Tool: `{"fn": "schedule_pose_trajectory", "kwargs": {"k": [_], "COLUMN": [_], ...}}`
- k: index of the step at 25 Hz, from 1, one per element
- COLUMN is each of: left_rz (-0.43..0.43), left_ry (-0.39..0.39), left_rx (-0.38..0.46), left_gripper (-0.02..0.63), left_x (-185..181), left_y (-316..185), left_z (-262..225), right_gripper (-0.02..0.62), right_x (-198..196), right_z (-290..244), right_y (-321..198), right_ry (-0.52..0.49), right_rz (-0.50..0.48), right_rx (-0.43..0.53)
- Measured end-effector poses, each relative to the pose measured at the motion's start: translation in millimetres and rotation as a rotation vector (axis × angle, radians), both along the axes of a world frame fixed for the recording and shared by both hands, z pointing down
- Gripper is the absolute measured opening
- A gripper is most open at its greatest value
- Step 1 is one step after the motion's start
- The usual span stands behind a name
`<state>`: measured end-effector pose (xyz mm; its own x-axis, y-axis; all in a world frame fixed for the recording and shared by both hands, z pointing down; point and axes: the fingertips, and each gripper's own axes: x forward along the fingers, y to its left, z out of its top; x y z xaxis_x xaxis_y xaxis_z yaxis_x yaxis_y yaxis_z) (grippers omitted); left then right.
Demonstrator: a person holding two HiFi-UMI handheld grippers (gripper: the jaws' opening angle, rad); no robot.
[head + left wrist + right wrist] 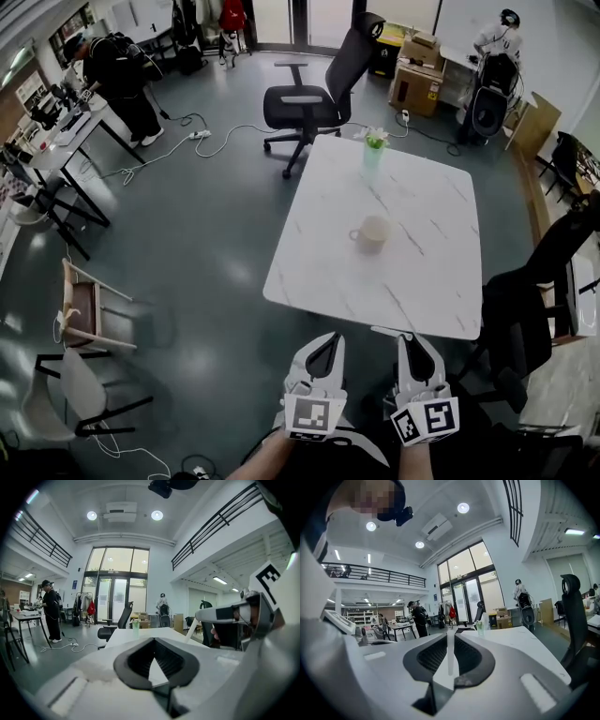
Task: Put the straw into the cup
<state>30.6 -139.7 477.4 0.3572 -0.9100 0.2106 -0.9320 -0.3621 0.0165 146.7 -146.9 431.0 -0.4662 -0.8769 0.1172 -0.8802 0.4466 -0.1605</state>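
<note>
**Operator:** While I hold the straw (pixel 450 654) pinched between the jaws of my right gripper (pixel 450 638), how do I finish this cleanly?

**Spotter:** Carry it in over the table (pixel 422 281). The cup (pixel 371 232) stands mid-table, well ahead of you. Line the straw's end up over the mouth, lower it, then release.

**Operator:** My left gripper (pixel 153 641) is closed on nothing, so I'll keep it clear. Neither gripper view shows me the cup, and my own jaws hide part of the straw.

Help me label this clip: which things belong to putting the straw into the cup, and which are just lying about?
Job: straw, cup, right gripper holding the straw.
Lying about: green glass, office chair, cardboard boxes.
</note>
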Motion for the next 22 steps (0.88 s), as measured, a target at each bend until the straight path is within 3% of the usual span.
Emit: {"fn": "schedule_pose_trajectory", "kwargs": {"k": [7, 22], "left_rz": [0.032, 0.073], "left_ry": [-0.036, -0.037], "left_rx": [0.004, -0.061], "left_gripper": [0.002, 0.002], "left_x": [-10, -24], "left_y": [-38, -119], "left_z": [-7, 22], "right_gripper": [0.047, 0.048], "right_x": [-23, -24], "right_z": [1, 22], "right_y": [-37, -135], "right_ry": [-0.015, 0.008], "right_rz": [-0.011, 0.066], "right_rx": [-0.018, -0.046]}}
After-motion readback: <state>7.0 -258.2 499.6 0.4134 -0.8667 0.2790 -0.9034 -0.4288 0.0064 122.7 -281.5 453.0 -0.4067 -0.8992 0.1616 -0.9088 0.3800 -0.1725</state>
